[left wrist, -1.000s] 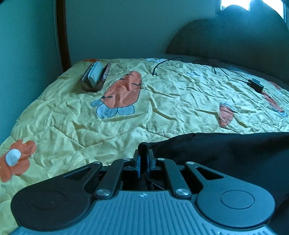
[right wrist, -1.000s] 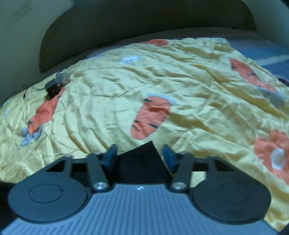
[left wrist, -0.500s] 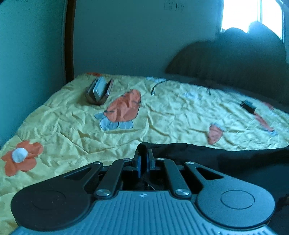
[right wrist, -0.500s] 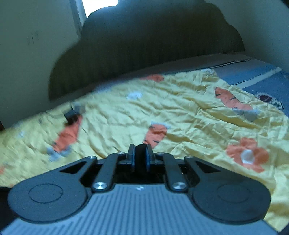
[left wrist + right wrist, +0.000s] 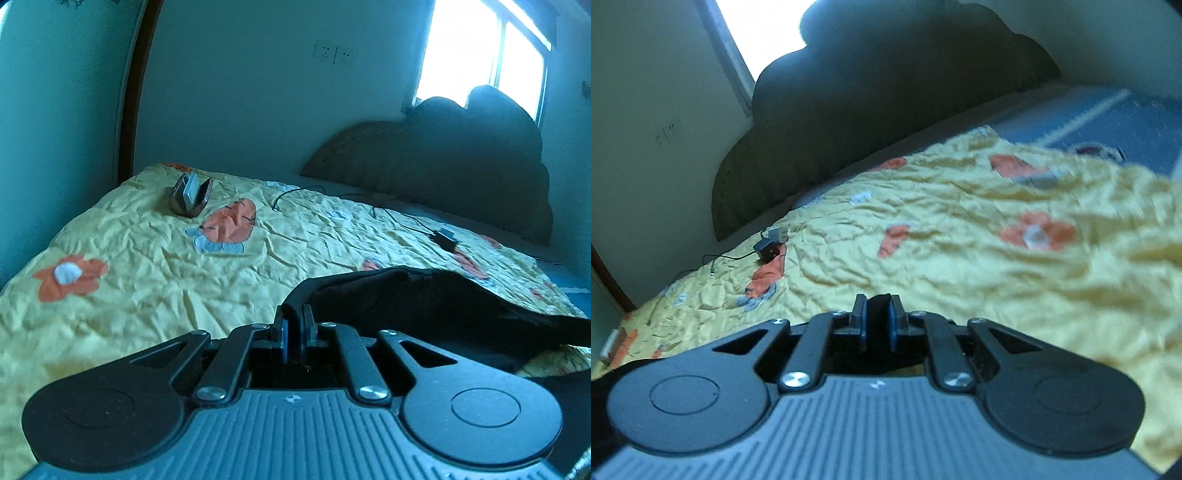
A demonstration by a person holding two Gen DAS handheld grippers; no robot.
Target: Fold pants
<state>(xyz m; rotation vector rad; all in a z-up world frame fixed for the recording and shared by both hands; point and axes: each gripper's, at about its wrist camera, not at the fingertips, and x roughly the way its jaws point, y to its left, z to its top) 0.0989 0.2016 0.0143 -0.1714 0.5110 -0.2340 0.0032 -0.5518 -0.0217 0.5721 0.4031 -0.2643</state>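
The black pants [image 5: 424,299] hang lifted above the yellow bedspread [image 5: 147,266] and stretch to the right in the left wrist view. My left gripper [image 5: 293,314] is shut on one edge of the pants. My right gripper [image 5: 877,306] is shut on another black edge of the pants [image 5: 878,306], held above the yellow bedspread [image 5: 960,258]. Most of the cloth is hidden below the right gripper body.
An open wallet-like case [image 5: 190,194] stands at the far left of the bed. A black charger with cable [image 5: 445,236] lies near the headboard [image 5: 443,166]; it also shows in the right wrist view [image 5: 767,248]. A blue sheet [image 5: 1108,122] lies beyond the spread.
My right gripper closed on the pants edge a second ago. Both grippers have risen and tilted up, lifting the pants off the bed.
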